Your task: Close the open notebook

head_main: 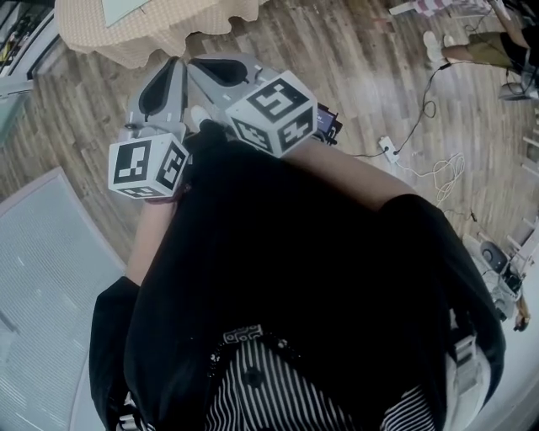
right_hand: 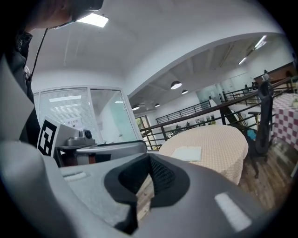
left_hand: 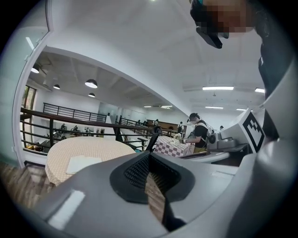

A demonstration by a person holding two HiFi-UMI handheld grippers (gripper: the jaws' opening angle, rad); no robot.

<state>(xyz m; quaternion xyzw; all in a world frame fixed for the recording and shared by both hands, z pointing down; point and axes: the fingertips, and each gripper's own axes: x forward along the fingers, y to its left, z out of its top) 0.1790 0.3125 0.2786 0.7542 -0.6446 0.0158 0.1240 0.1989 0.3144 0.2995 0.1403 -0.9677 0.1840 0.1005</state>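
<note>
The open notebook (right_hand: 187, 153) lies flat, pale pages up, on a round table (right_hand: 219, 144) with a tan chequered cloth. In the left gripper view the notebook (left_hand: 83, 163) sits on the near side of the table (left_hand: 98, 148). From the head view only the table's edge (head_main: 152, 34) shows at the top, with a corner of the notebook (head_main: 126, 8). Both grippers are held close to the person's chest, well short of the table. The left gripper (head_main: 175, 63) and right gripper (head_main: 195, 64) are both shut with nothing between their jaws.
A dark chair (right_hand: 263, 121) stands right of the table. A black railing (left_hand: 70, 121) runs behind it. Farther tables with chequered cloths (left_hand: 172, 145) and a standing person (left_hand: 200, 135) lie beyond. Cables (head_main: 421, 160) trail over the wooden floor; a grey mat (head_main: 42, 278) lies at the left.
</note>
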